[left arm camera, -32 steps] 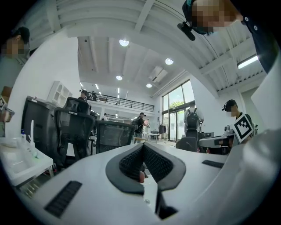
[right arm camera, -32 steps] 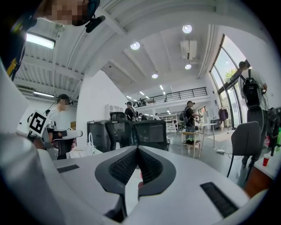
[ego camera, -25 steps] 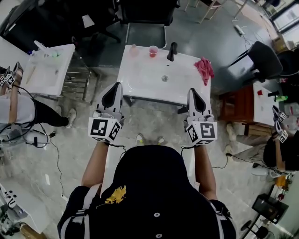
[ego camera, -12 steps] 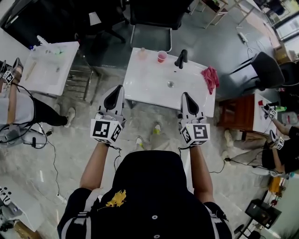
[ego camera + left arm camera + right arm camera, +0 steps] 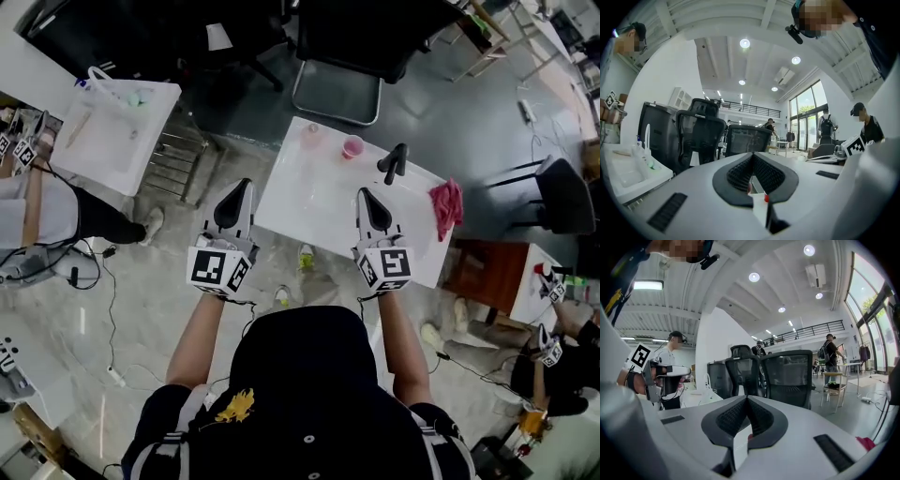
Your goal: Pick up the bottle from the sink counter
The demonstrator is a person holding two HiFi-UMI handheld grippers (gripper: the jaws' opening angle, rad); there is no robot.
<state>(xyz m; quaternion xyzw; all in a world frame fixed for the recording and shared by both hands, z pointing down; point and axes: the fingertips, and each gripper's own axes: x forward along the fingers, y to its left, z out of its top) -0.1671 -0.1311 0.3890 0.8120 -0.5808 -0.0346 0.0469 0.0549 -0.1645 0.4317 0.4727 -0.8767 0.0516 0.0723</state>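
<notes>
At sink counter (image 5: 302,192) near edge: L gripper (image 5: 237,187) & R gripper (image 5: 363,197) both pressed together, empty.

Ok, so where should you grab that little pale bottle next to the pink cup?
Probably round its middle, coming from the front or its left. The bottle seems to stand upright with the pink cup close on its right, so that side is crowded. The left gripper is nearer the free side, but its jaws are shut and must open first.

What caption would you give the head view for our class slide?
Left gripper and right gripper, both shut, at the near side of a white sink counter bearing a pink cup.
</notes>
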